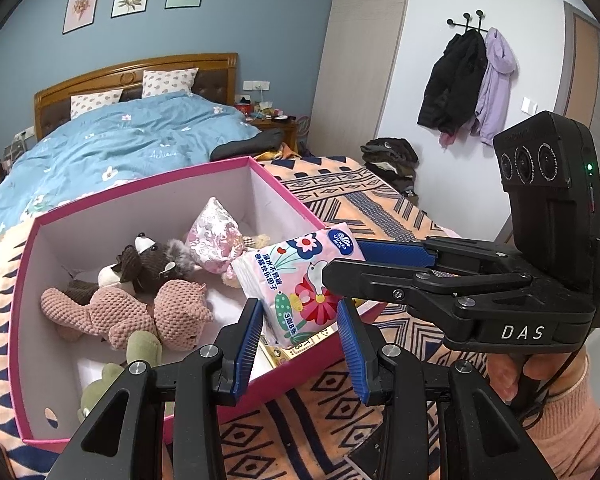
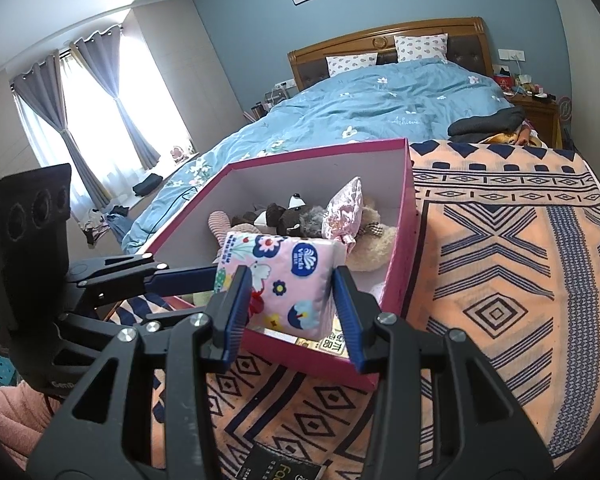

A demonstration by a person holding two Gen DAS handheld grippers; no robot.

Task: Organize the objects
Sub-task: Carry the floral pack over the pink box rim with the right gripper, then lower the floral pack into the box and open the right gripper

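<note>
A pink floral tissue pack (image 1: pixel 292 280) (image 2: pixel 296 280) hangs tilted over the near right corner of an open pink box (image 1: pixel 140 188) (image 2: pixel 320 148). My right gripper (image 2: pixel 290 276) (image 1: pixel 344 260) is shut on the pack's logo end. At the pack's other end my left gripper (image 1: pixel 299 308) is shut on it too, and one of its fingers (image 2: pixel 180 276) reaches in from the left in the right wrist view. Inside the box lie a pink knitted bear (image 1: pixel 140 312), a brown plush (image 1: pixel 148 264), a floral pouch (image 1: pixel 216 232) and a green plush (image 1: pixel 140 348).
The box sits on an orange and navy patterned blanket (image 2: pixel 500 280) at the foot of a bed with a blue duvet (image 1: pixel 120 140). Flat yellow packets (image 1: pixel 284 354) lie in the box under the pack. A hand in a pink sleeve (image 1: pixel 560 400) holds the right gripper. Coats (image 1: pixel 468 80) hang on the wall.
</note>
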